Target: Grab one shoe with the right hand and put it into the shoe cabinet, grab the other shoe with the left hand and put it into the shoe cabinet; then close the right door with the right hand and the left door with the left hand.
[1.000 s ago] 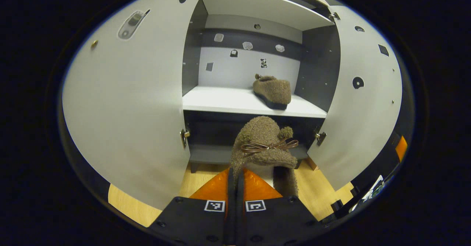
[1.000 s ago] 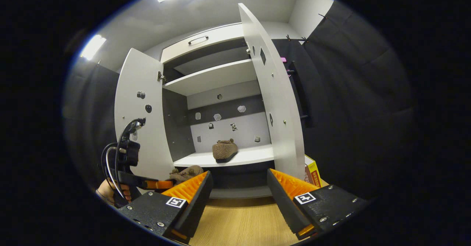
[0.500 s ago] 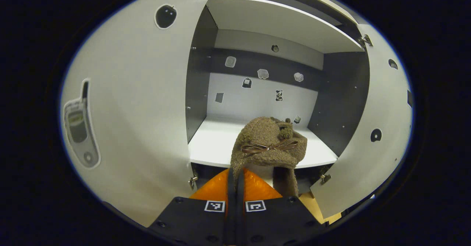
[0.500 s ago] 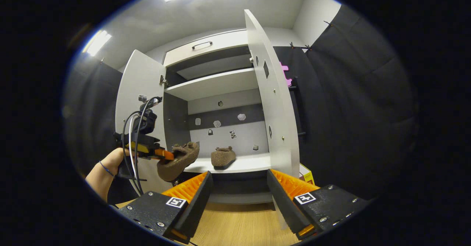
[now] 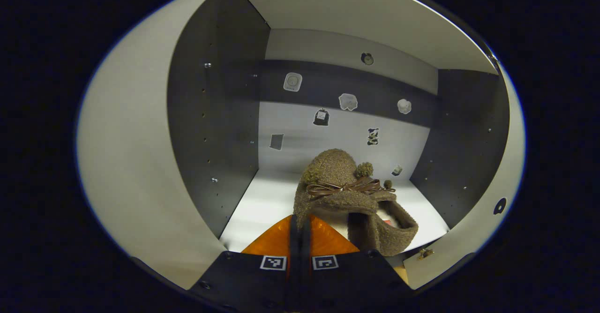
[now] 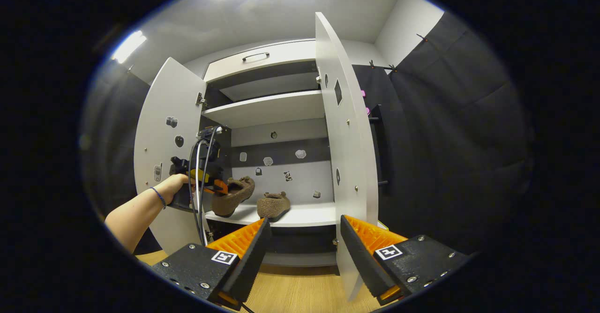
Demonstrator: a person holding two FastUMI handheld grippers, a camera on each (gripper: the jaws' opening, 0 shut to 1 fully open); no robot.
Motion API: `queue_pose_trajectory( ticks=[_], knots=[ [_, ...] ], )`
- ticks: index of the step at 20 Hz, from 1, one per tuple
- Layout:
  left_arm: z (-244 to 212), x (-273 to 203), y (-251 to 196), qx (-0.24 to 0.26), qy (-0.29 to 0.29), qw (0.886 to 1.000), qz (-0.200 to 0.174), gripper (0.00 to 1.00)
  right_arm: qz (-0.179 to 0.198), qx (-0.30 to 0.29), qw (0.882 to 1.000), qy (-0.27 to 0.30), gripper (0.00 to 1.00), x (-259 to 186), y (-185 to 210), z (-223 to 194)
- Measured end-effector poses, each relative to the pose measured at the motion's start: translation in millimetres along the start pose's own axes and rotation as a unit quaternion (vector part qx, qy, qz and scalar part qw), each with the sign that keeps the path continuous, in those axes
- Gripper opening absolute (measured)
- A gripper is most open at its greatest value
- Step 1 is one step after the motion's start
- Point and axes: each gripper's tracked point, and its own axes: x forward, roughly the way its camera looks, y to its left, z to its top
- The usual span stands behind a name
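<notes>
Left gripper (image 5: 300, 226) is clamped tight on the brown fuzzy shoe (image 5: 340, 189), holding it just above the cabinet shelf (image 5: 262, 205); second shoe (image 6: 273, 205) already sits on that shelf to its right; right gripper (image 6: 302, 247) hangs back, fingers wide apart, holding nothing; both doors open.

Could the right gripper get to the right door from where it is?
Probably yes. The right gripper is open and holds nothing, and the right door stands open just ahead with nothing between them.
</notes>
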Motion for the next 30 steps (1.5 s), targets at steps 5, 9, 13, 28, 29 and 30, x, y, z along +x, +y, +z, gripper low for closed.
queue_pose_trajectory(
  ticks=[5,9,13,28,29,30],
  knots=[
    [-17,34,-11,-0.025,0.022,0.999,-0.022,0.06,-0.002,-0.006,1.0,0.009,0.92,13,-2,-11],
    [-3,30,-12,-0.021,-0.006,1.0,-0.021,0.49,-0.005,0.0,1.0,0.008,0.92,14,-5,-12],
    [8,-5,-19,-0.032,-0.034,0.998,-0.032,0.96,-0.007,0.011,1.0,0.001,0.92,7,-9,-10],
    [-15,-210,-31,0.02,-0.159,0.985,-0.059,0.97,-0.059,-0.013,0.998,0.017,0.92,-35,-72,-16],
    [-21,-222,-33,0.017,-0.162,0.984,-0.073,0.98,-0.066,-0.016,0.998,0.019,0.92,-36,-80,-17],
    [-24,-233,-31,0.018,-0.169,0.982,-0.079,0.99,-0.076,-0.022,0.997,0.022,0.92,-37,-89,-19]
  ],
)
